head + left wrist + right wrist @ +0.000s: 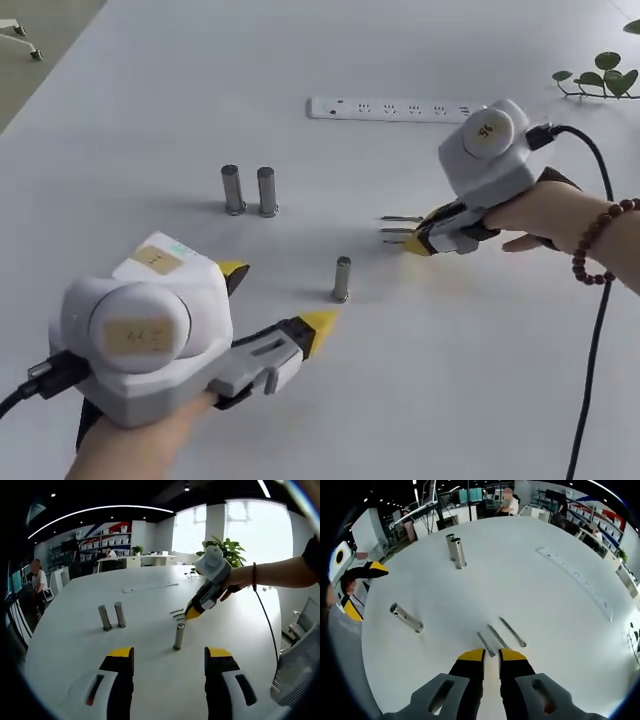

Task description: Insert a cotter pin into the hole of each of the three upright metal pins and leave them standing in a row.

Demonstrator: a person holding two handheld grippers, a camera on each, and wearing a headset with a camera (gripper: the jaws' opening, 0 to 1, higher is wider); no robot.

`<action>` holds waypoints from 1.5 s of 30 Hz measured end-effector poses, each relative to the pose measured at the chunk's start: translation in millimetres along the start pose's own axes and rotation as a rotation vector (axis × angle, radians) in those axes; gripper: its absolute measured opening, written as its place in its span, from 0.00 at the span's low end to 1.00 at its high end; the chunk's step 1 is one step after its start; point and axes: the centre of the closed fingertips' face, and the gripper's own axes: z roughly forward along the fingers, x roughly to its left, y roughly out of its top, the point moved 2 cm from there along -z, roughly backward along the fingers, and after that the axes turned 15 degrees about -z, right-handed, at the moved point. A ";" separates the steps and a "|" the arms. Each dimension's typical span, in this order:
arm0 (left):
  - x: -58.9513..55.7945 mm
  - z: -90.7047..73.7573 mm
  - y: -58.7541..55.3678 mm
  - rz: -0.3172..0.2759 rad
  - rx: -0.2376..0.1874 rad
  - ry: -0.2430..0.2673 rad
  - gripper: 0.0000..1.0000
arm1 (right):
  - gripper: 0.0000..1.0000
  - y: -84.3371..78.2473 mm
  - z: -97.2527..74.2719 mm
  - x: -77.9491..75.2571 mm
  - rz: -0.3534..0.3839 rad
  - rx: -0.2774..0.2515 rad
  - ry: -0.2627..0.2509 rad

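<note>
Grey pins (267, 192): three, all upright on the white table (130, 110). Two stand side by side, close but not touching. The lone pin (342, 279) is nearer the person and to their right, out of line with them.
Cotter pins (497, 636): flat on the table to the right of the lone pin, just ahead of the tips of the right hand-held gripper (491, 656).
View differences: the right gripper view counts three cotter pins, fanned and apart. The head view makes out two, and the left gripper view shows only thin slivers. In the right gripper view the lone pin looks slanted, but the head view shows it upright.
Edges and room: the table's edge cuts across the top-left corner of the head view, well away from the pins. A power strip (390, 108) lies well beyond the two paired pins with a wide stretch of tabletop between. A plant (600, 78) sits at the far right.
Right hand-held gripper: low over the table and pointing left toward the pins. Its jaws are drawn almost together with a thin slit between them. The nearest cotter pin's end reaches the tips, and I cannot tell whether it is pinched.
Right hand (545, 215): wraps the gripper from the right, with a bead bracelet (592, 245) on the wrist. A black cable (600, 330) trails toward the person.
Left hand-held gripper (169, 654): released, with its jaws wide apart and nothing between them. It is aimed at the lone pin and well short of it.
Left hand (150, 445): grips the left hand-held gripper from beneath, at the bottom left of the head view.
</note>
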 end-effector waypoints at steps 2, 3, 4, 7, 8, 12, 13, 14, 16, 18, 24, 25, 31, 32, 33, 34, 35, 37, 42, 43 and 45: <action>0.0 -0.6 -1.9 -0.004 0.003 0.003 0.55 | 0.05 -1.4 -0.1 -1.4 -0.001 0.007 0.006; -0.1 -1.1 -3.0 0.001 0.005 0.006 0.55 | 0.05 -1.3 0.6 -2.4 0.005 0.013 0.006; -0.2 -1.3 -3.4 0.003 0.006 0.007 0.55 | 0.04 -0.9 1.8 -2.8 0.000 0.016 0.011; 0.3 -2.4 -4.2 0.006 0.007 0.016 0.56 | 0.03 0.1 3.2 0.8 -0.044 0.044 0.018; 0.4 -2.7 -3.6 0.011 0.004 0.016 0.56 | 0.03 0.8 3.4 1.7 -0.087 0.054 0.028; -1.0 -3.8 -2.2 0.014 0.001 0.012 0.56 | 0.00 2.8 4.1 5.6 -0.146 0.080 0.049; -0.5 -3.6 -2.2 0.016 0.001 0.012 0.56 | 0.00 3.4 4.9 4.5 -0.146 0.086 0.056; -0.5 -3.7 -2.2 0.015 0.002 0.013 0.56 | 0.00 3.6 5.5 3.5 -0.145 0.089 0.063; -0.6 -4.6 -2.1 0.009 0.000 0.014 0.56 | 0.00 2.6 4.3 5.7 -0.141 0.090 0.083; -1.6 -5.5 -0.9 0.005 -0.007 0.011 0.57 | 0.00 2.0 2.5 8.5 -0.116 0.087 0.096; -2.6 -8.9 -1.4 0.017 0.009 0.009 0.57 | 0.00 2.3 1.6 10.6 -0.133 0.053 0.088; -2.1 -9.6 -1.3 0.020 0.011 0.010 0.57 | 0.00 3.0 0.5 11.8 -0.154 0.050 0.083; -2.6 -12.1 2.2 0.049 0.005 0.015 0.54 | 0.00 13.5 -3.7 8.6 -0.218 0.009 0.073; -3.1 -12.4 3.1 0.057 0.004 0.015 0.53 | 0.00 14.8 -4.6 8.9 -0.235 0.006 0.071; -4.4 -13.1 4.6 0.063 0.000 0.014 0.52 | 0.00 16.7 -7.0 9.3 -0.261 0.005 0.064; -5.2 -13.6 6.1 0.066 -0.003 0.011 0.52 | 0.00 18.9 -9.7 9.9 -0.283 0.001 0.056; -5.7 -13.7 7.0 0.068 -0.005 0.010 0.51 | 0.00 20.2 -12.5 12.9 -0.293 -0.002 0.053; -7.4 -13.7 8.9 0.073 -0.004 0.004 0.48 | 0.00 23.4 -18.0 18.0 -0.310 -0.013 0.047; -12.0 -12.8 11.3 0.063 0.009 -0.016 0.43 | 0.00 28.1 -30.2 32.1 -0.383 -0.039 0.048; -13.8 -12.9 11.6 0.059 0.017 -0.021 0.43 | 0.00 29.3 -34.9 37.0 -0.397 -0.043 0.048; -16.9 -13.4 12.0 0.057 0.024 -0.033 0.42 | 0.00 32.0 -43.4 47.2 -0.423 -0.056 0.051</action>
